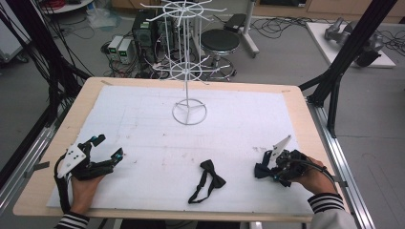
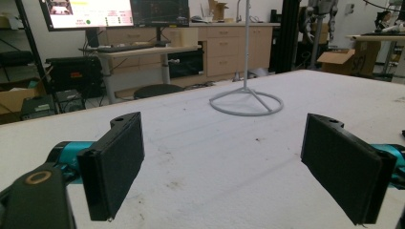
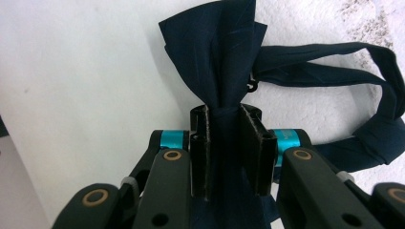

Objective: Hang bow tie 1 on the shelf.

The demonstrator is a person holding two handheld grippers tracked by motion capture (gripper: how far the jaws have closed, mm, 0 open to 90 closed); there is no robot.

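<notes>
Counter [image 1: 143, 138] mostly bare white between the two tools. Obstacles: wire rack [image 1: 188, 71] standing mid-far, ring base on the sheet; black bow tie [image 1: 208, 177] lying near front centre. Wide passage left of both.

The table [image 1: 296, 102] is covered by a sheet [image 1: 143, 124]. A wire rack stand [image 1: 189, 112] is placed on the sheet at the far middle. A bow tie [image 1: 207, 180] is laid on the sheet at the near edge, slightly right of centre. The left hand-held gripper [image 1: 107, 148] is positioned at the near left corner, well apart from that bow tie. At the near right, a second bow tie [image 3: 224, 52] is located between the jaws of the right hand-held gripper [image 1: 267, 171]. A stool [image 1: 219, 43] is seen on the floor behind the table.
</notes>
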